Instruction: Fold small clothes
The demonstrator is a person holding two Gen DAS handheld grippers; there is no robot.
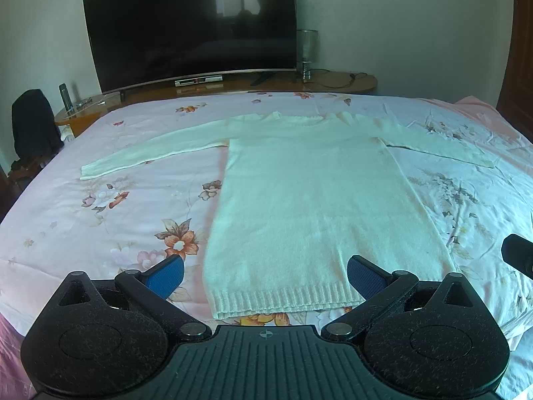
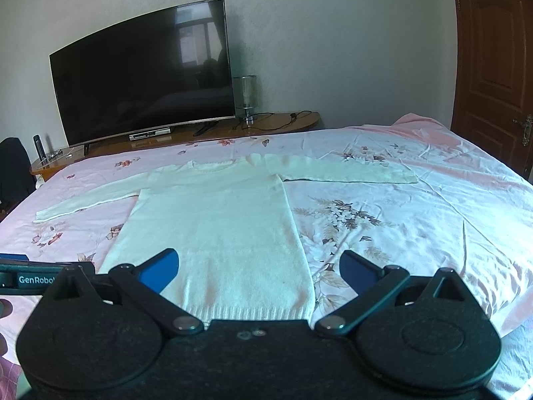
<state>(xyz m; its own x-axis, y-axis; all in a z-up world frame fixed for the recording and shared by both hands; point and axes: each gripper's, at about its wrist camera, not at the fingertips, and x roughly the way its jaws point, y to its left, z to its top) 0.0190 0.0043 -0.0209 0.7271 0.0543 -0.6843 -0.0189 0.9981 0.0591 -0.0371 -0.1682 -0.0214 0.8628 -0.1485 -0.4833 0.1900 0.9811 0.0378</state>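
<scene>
A white knit sweater [image 1: 309, 206] lies flat on the bed, both sleeves spread out sideways, its ribbed hem nearest me. It also shows in the right wrist view [image 2: 213, 220]. My left gripper [image 1: 265, 275] is open and empty, its blue pads wide apart above the hem. My right gripper [image 2: 260, 266] is open and empty above the sweater's lower right part. The left gripper's body [image 2: 30, 278] shows at the left edge of the right wrist view. The right gripper's edge [image 1: 518, 255] shows at the right of the left wrist view.
A pink floral bedsheet [image 1: 100, 206] covers the bed. Behind it a wooden stand [image 1: 333, 83] holds a large dark TV [image 1: 190, 23], a lamp [image 1: 306, 53] and cables. A dark chair [image 1: 33, 126] stands at the left. A wooden door [image 2: 493, 60] is at the right.
</scene>
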